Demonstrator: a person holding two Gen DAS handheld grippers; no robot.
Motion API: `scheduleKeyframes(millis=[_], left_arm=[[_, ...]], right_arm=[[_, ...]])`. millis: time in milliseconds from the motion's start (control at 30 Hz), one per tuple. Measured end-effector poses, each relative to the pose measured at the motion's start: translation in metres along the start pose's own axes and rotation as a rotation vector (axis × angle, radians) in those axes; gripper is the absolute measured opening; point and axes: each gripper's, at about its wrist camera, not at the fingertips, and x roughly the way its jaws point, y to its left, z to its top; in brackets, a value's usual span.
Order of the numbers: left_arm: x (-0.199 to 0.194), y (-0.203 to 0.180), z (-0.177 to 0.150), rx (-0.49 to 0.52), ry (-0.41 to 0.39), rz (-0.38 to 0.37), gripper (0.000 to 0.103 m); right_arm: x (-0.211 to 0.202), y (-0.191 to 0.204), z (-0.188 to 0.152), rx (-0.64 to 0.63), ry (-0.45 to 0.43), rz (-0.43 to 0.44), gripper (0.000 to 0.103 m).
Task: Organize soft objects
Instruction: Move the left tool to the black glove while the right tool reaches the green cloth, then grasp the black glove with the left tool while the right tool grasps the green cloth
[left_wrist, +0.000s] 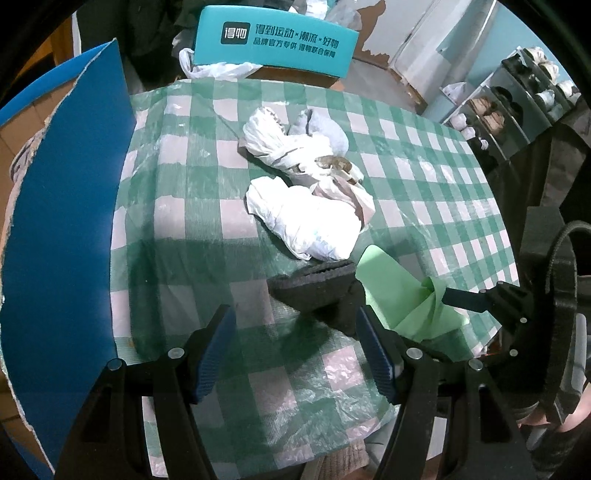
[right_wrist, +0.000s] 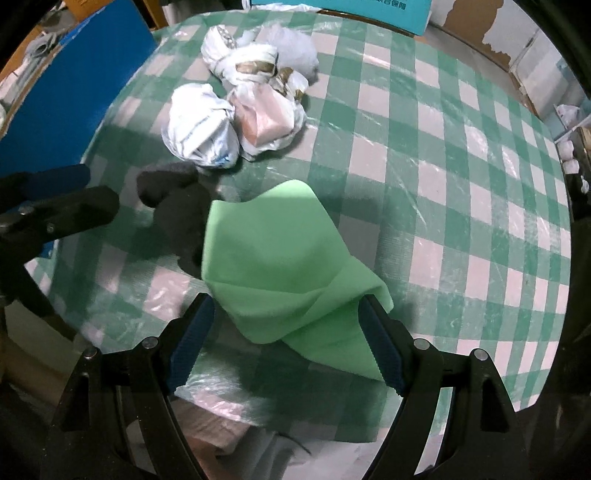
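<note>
Since the green cloth (right_wrist: 280, 258) is soft and floppy, I would pinch its thick fold; both my jaws are wide apart, holding nothing.

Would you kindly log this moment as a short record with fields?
surface: green checked tablecloth
left hand-held gripper: open, nothing between the fingers, beside the dark sock
right hand-held gripper: open, green cloth lying between its fingers
pile: knotted white bundles behind the sock
backdrop: teal box
</note>
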Motion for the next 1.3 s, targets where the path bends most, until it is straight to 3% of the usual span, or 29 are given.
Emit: scheduleKeyframes(millis=[167, 633, 867, 967, 1067, 1100, 1200, 1233, 1300], left_arm=[[0.007, -0.001, 0.000, 0.006, 0.015, 0.001, 0.069], [0.022, -0.007, 0.002, 0.023, 0.058, -0.005, 0.072], [0.028, -0.012, 0.005, 0.008, 0.072, -0.024, 0.073], [0.031, -0.015, 0.007, 0.004, 0.079, -0.031, 0.074], [0.033, -0.019, 0.008, 0.003, 0.084, -0.029, 0.077], [0.035, -0.020, 0.008, 0.004, 0.087, -0.029, 0.077], [0.040, -0.025, 0.009, 0.008, 0.095, -0.026, 0.077], [0.041, -0.026, 0.010, 0.009, 0.098, -0.025, 0.077], [0.044, -0.028, 0.011, 0.008, 0.103, -0.023, 0.077]], right_arm=[[0.010, -0.011, 0.001, 0.014, 0.013, -0.031, 0.080], [0.025, -0.069, 0.009, 0.107, -0.012, -0.018, 0.081], [0.025, -0.070, 0.004, 0.071, -0.036, -0.024, 0.081], [0.021, -0.052, 0.010, 0.057, -0.047, -0.023, 0.081], [0.018, -0.043, 0.007, 0.042, -0.064, -0.018, 0.066], [0.016, -0.042, 0.006, 0.040, -0.073, -0.015, 0.052], [0.012, -0.037, 0.009, 0.052, -0.085, -0.012, 0.033], [0.012, -0.041, 0.009, 0.066, -0.089, -0.010, 0.021], [0.009, -0.050, 0.009, 0.108, -0.098, 0.025, 0.015]])
